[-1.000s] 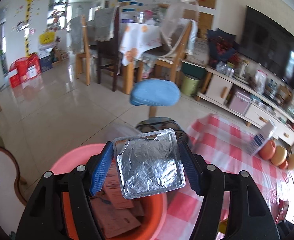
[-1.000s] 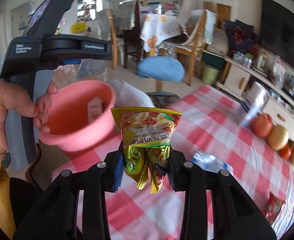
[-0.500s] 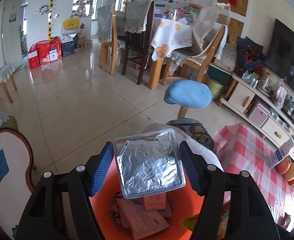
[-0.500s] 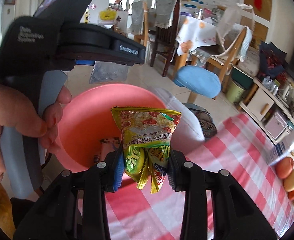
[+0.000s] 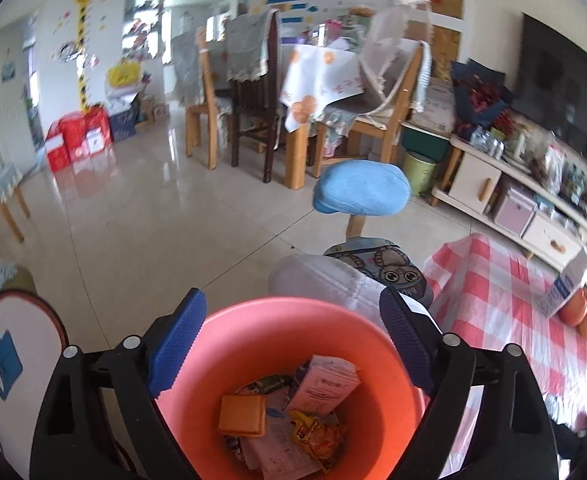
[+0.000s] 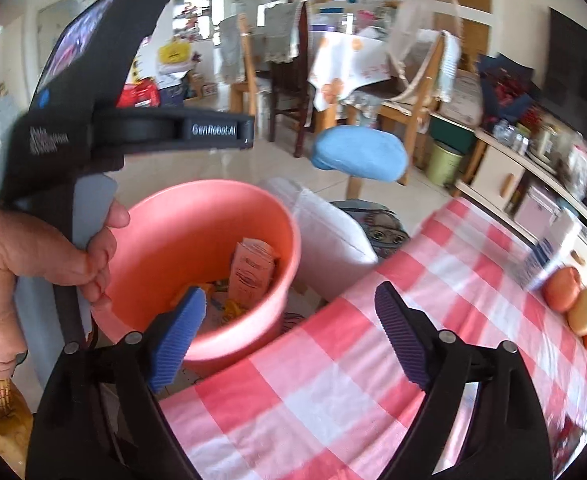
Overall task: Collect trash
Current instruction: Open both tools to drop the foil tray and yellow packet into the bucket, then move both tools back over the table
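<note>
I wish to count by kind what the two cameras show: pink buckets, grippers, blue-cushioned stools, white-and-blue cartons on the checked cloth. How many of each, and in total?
Pink bucket: 1
Grippers: 2, the left gripper and the right gripper; the jaws of both have just been opening, with nothing between them
Blue-cushioned stool: 1
White-and-blue carton: 1
Total: 5

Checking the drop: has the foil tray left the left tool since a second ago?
Yes. The left tool has just been opening and is empty above the pink bucket, which holds trash; no foil tray is visible.
</note>
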Motion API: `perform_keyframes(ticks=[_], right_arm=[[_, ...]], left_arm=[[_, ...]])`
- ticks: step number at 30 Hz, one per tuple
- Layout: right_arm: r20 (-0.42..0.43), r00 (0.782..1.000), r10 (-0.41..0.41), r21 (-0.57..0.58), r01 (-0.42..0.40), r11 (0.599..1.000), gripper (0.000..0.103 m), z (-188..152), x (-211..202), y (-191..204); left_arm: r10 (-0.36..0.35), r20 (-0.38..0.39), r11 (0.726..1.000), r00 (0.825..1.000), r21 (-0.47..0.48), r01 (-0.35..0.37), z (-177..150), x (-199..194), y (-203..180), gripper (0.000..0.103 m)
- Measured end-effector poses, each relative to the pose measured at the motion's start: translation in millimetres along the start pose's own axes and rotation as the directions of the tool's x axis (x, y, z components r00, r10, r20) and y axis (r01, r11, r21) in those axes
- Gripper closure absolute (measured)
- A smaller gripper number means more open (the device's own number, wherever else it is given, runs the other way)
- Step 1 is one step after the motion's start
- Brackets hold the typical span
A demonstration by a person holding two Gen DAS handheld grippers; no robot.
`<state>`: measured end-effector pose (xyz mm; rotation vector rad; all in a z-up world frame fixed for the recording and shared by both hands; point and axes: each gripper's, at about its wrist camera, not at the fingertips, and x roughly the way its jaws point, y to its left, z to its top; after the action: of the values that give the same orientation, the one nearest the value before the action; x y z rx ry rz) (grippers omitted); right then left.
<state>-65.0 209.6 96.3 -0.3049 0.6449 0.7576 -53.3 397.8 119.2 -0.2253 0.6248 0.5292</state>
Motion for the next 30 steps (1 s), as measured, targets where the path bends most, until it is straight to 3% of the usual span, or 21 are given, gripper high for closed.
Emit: perform_keyframes(ticks=[8,19,30], right_arm=[[-0.02,0.997,-0.074,0.051,0.075,0.996,0.009,-22.9,-24.2,-30.3],[-0.021,0.994,-0.105,0.13,0.107,0.986,0.008,-54.4,-51.7,-67.9],[-0.016,0.99,-0.138,0.165,0.138,0.976,0.008,-78.0,-74.3,-98.7]], left_arm=[[-0.052,0.047,0.988,0.998,0.146,0.044,-9.4,-10.3,-54.6,0.014],[-0.122,0.082,0.953,0.989,0.287,0.094,-26.4,-28.3,-121.1,0.014],[-0.178,0.066,0.921,0.982,0.363,0.142,-43.0,-38.3,-170.1,0.014]])
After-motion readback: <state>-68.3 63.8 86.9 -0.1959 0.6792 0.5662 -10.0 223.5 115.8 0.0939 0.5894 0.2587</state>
